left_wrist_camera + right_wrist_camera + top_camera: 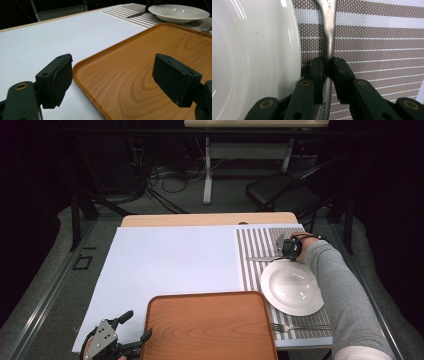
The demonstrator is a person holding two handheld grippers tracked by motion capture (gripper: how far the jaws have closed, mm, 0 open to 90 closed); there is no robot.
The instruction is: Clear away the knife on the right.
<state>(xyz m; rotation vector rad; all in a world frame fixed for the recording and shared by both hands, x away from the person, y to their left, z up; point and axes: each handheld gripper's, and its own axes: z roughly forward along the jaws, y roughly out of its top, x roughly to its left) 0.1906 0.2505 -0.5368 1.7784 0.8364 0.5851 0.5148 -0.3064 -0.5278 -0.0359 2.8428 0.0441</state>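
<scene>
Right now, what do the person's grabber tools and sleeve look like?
Both grippers are black with two blocky jaws on jointed links and brass-coloured rivets. The left gripper has a grey three-cornered plate on top. The right gripper has ridged pads. The sleeve is grey.

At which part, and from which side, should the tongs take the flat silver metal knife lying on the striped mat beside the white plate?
Probably best at the narrow handle of the flat silver metal knife, coming from above with one pad on each long edge. It lies flat on the brown-and-white striped mat, close beside the round white ceramic plate, where the right tongs already pinch it.

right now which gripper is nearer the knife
Right. The right gripper is shut on the knife handle beside the plate; the left gripper sits open by the tray.
</scene>
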